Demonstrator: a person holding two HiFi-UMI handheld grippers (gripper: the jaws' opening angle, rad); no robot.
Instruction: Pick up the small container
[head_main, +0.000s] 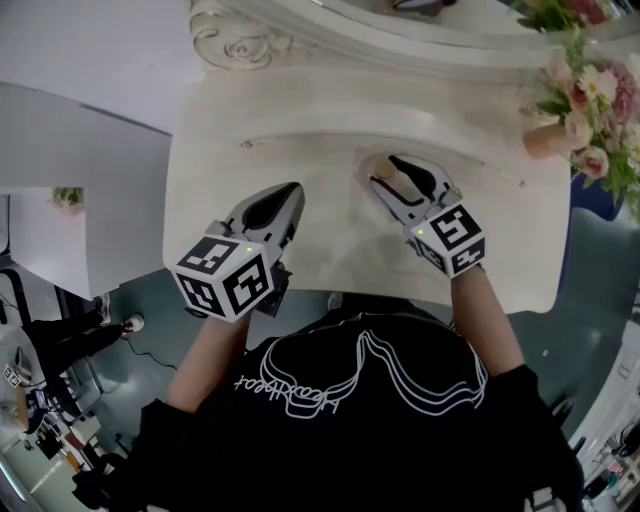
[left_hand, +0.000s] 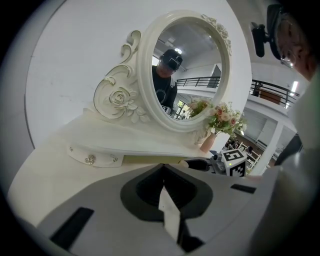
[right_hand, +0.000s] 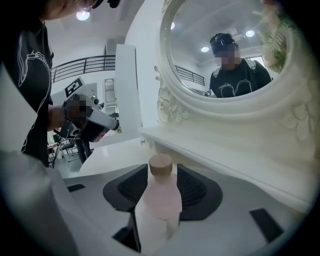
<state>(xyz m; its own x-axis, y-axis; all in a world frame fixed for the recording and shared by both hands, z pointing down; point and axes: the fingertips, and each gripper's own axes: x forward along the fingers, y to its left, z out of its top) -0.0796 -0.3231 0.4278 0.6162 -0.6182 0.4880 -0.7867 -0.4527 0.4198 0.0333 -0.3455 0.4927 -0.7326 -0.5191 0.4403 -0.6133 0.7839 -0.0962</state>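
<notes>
Head view: a white table (head_main: 330, 250) with a curved front edge fills the middle, and a raised shelf runs along its back. An oval mirror (left_hand: 186, 70) in a carved white frame stands on that shelf, with a person in a black shirt reflected in it. The left gripper (head_main: 292, 190) is over the table left of centre. In the left gripper view its fingers are closed together with nothing between them. The right gripper (head_main: 392, 172) is right of centre and angled in toward the shelf. In the right gripper view its fingers stand wide, one on each side of the small container, and the dark pads look set against the container's sides. Pink and cream flowers (head_main: 590, 100) in a pink vase (head_main: 545, 140) sit at the table's far right, well apart from both grippers. The small container (right_hand: 159, 200) is a pale pink bottle, upright between the right fingers just in front of the shelf. I cannot tell whether its base rests on the table. Its tan cap (right_hand: 160, 165) clears the pads. A small drawer knob (left_hand: 90, 159) shows under the shelf.
</notes>
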